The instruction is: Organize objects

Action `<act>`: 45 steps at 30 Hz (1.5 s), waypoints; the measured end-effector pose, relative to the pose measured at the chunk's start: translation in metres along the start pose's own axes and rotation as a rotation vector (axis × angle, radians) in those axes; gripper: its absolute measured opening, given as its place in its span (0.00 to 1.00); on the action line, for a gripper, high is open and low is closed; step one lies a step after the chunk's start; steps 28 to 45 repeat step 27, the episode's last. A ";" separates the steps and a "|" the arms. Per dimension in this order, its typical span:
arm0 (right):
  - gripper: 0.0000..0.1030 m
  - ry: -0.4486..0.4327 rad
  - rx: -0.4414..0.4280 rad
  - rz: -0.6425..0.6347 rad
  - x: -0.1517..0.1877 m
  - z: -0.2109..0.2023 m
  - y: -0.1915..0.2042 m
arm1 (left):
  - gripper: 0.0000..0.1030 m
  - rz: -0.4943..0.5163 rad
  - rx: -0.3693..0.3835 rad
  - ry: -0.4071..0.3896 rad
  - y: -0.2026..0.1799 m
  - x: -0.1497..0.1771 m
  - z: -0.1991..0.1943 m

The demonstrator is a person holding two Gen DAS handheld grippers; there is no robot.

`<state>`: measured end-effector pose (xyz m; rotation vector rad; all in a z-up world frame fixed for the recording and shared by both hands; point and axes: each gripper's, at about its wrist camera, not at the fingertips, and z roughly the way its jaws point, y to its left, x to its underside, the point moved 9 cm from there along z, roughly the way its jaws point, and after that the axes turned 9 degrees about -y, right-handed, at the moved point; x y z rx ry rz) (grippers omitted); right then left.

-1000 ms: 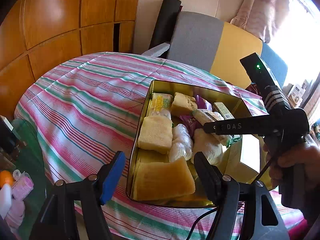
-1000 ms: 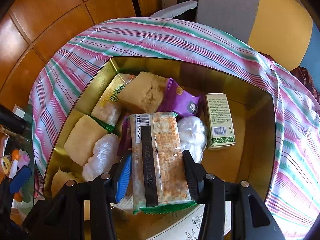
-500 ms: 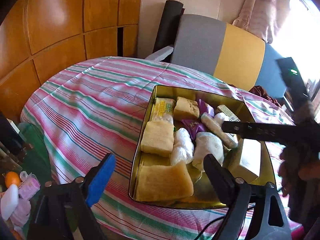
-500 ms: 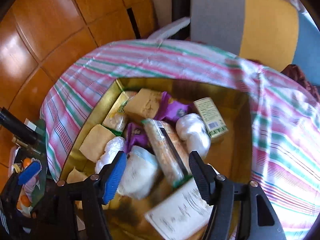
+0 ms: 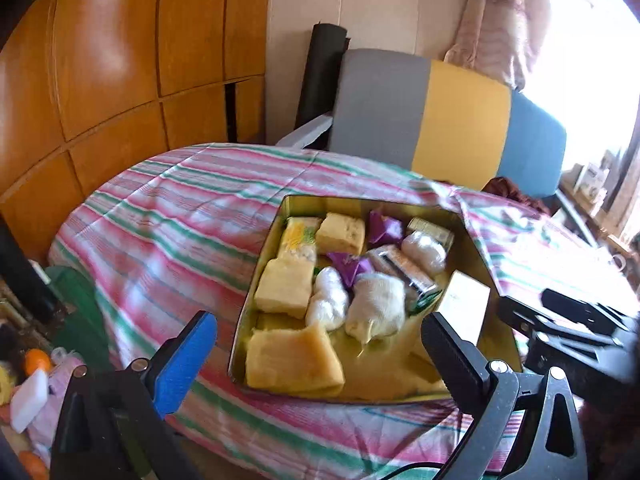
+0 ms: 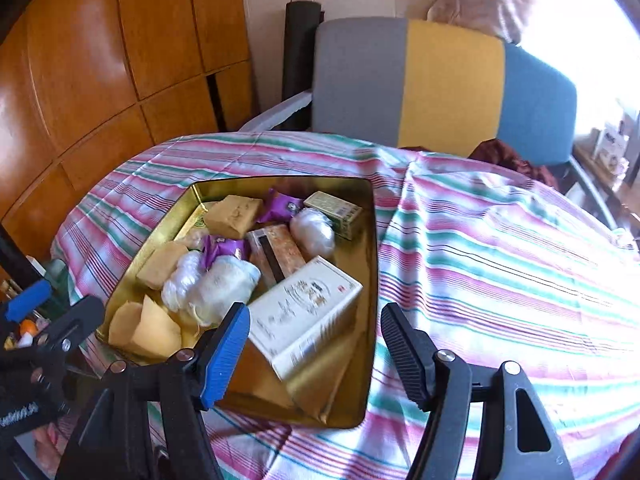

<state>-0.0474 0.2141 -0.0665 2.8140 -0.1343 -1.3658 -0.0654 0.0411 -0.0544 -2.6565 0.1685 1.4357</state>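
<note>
A gold tin (image 5: pixel 262 264) (image 6: pixel 376 264) sits on the striped tablecloth, packed with wrapped snacks. A cracker packet (image 5: pixel 400 268) (image 6: pixel 280 252) lies in it among yellow cakes (image 5: pixel 292 356), purple packets (image 6: pixel 220 246) and white bundles (image 5: pixel 376 304). A white box (image 6: pixel 320 292) (image 5: pixel 464 304) leans at the tin's near right side. My left gripper (image 5: pixel 316 322) hovers over the tin's near edge, its jaws opening with nothing between them. My right gripper (image 6: pixel 315 312) hangs back above the white box, jaws opening and holding nothing. It also shows in the left wrist view as a dark blurred body (image 5: pixel 568 320).
The striped cloth (image 6: pixel 500 260) covers a round table. A grey, yellow and blue chair (image 6: pixel 440 80) stands behind it, with wooden wall panels (image 5: pixel 120 60) to the left. Small bottles and clutter (image 5: pixel 28 380) lie low at the left, beyond the table edge.
The right gripper let go of the cracker packet, which now lies in the tin, and drew back and up. The left gripper's jaws widened and it pulled back slightly.
</note>
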 end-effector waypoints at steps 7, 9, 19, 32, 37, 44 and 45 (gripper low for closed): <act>0.67 -0.069 0.071 -0.020 0.009 -0.022 0.001 | 1.00 -0.006 -0.064 -0.029 0.005 0.008 -0.012; 0.67 -0.082 0.075 -0.021 0.008 -0.025 0.002 | 1.00 -0.013 -0.073 -0.034 0.008 0.009 -0.014; 0.67 -0.086 0.071 -0.028 0.009 -0.029 0.008 | 1.00 -0.046 -0.058 -0.054 0.013 0.008 -0.019; 0.67 -0.072 0.054 -0.042 0.012 -0.026 0.016 | 1.00 -0.057 -0.062 -0.049 0.016 0.009 -0.016; 0.67 -0.072 0.054 -0.042 0.012 -0.026 0.016 | 1.00 -0.057 -0.062 -0.049 0.016 0.009 -0.016; 0.67 -0.072 0.054 -0.042 0.012 -0.026 0.016 | 1.00 -0.057 -0.062 -0.049 0.016 0.009 -0.016; 0.67 -0.072 0.054 -0.042 0.012 -0.026 0.016 | 1.00 -0.057 -0.062 -0.049 0.016 0.009 -0.016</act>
